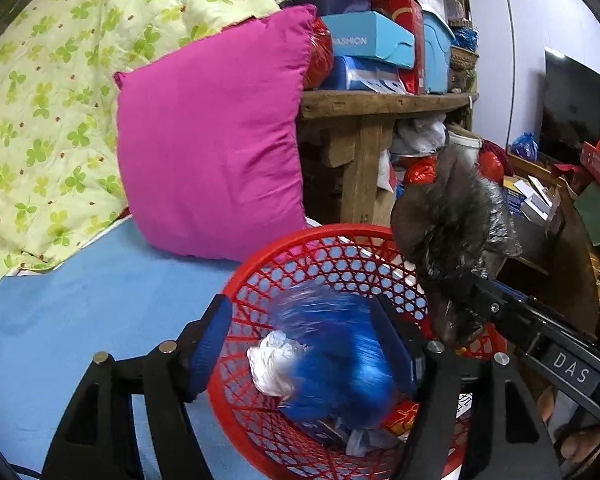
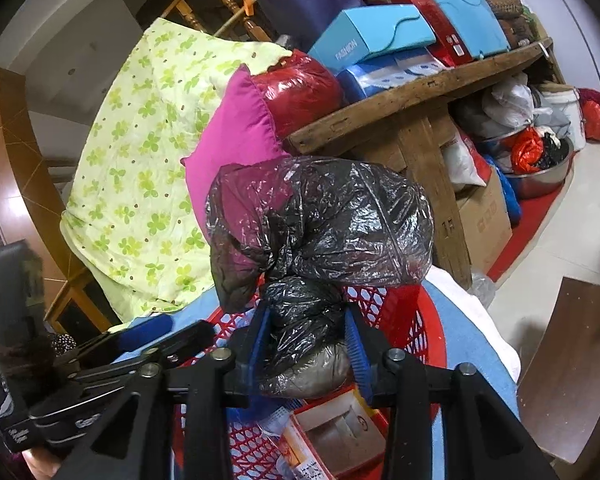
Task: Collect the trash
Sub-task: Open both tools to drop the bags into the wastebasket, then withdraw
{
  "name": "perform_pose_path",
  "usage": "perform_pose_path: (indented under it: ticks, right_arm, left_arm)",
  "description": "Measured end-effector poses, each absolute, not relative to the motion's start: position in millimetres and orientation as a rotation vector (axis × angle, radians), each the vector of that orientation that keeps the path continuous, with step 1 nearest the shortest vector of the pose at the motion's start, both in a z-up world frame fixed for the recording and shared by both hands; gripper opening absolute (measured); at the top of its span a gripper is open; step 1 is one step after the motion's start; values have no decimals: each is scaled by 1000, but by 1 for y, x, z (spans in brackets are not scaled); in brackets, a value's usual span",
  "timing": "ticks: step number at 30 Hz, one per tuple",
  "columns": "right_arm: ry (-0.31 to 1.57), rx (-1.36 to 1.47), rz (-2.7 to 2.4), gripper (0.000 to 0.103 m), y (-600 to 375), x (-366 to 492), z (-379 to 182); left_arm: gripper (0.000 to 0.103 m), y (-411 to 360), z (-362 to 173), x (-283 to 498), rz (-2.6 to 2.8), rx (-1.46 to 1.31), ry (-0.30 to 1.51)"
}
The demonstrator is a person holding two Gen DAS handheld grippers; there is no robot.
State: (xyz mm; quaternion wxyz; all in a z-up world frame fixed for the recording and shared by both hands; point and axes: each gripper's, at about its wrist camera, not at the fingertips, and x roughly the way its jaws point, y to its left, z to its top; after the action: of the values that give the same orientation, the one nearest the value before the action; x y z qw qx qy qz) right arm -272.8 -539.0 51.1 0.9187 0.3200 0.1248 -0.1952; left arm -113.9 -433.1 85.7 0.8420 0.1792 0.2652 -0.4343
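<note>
A red mesh basket (image 1: pixel 332 264) is sitting on a blue bed sheet (image 1: pixel 80 320), with a magenta pillow (image 1: pixel 212 140) leaning at its 11 o'clock and a clover-print quilt (image 1: pixel 48 100) lying heaped further toward 10 o'clock. At 1 o'clock a rough wooden table (image 1: pixel 380 104) is carrying blue and red boxes, with bags and a steel basin crowding the floor beneath it.

The left gripper (image 1: pixel 304 344) is hovering over the basket with its jaws standing apart, and a blurred blue plastic bag (image 1: pixel 340 360) is lying between them beside a white crumpled wad (image 1: pixel 274 364); no pad is pressing on it.

The right gripper (image 2: pixel 306 344) is hanging above the basket rim at 3 o'clock. A black plastic bag (image 2: pixel 332 216) is sitting between its blue pads; whether they are squeezing it cannot be told.
</note>
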Motion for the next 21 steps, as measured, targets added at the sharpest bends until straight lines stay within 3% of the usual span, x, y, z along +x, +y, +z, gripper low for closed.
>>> perform_pose_path:
  ticks: [1,11,12,14,21]
  right_arm:
    - [252,670,-393,65,-540,-273,50]
    - [229,563,-410,65,-520,-272,59]
    - [228,550,-411,65,-516,-272,60]
    - [224,512,-419,65,-507,-271,64]
    - [211,426,-435,65,-477,-272,72]
  left_arm:
    - [73,-431,87,-114,-913,377,561]
    - [74,-388,102,-124,-773,382,529]
    - [75,-385,104,-125,-765,382,526]
    - [88,-373,108,-129,-731,383,513]
    - [88,-337,123,-146,-683,380,477]
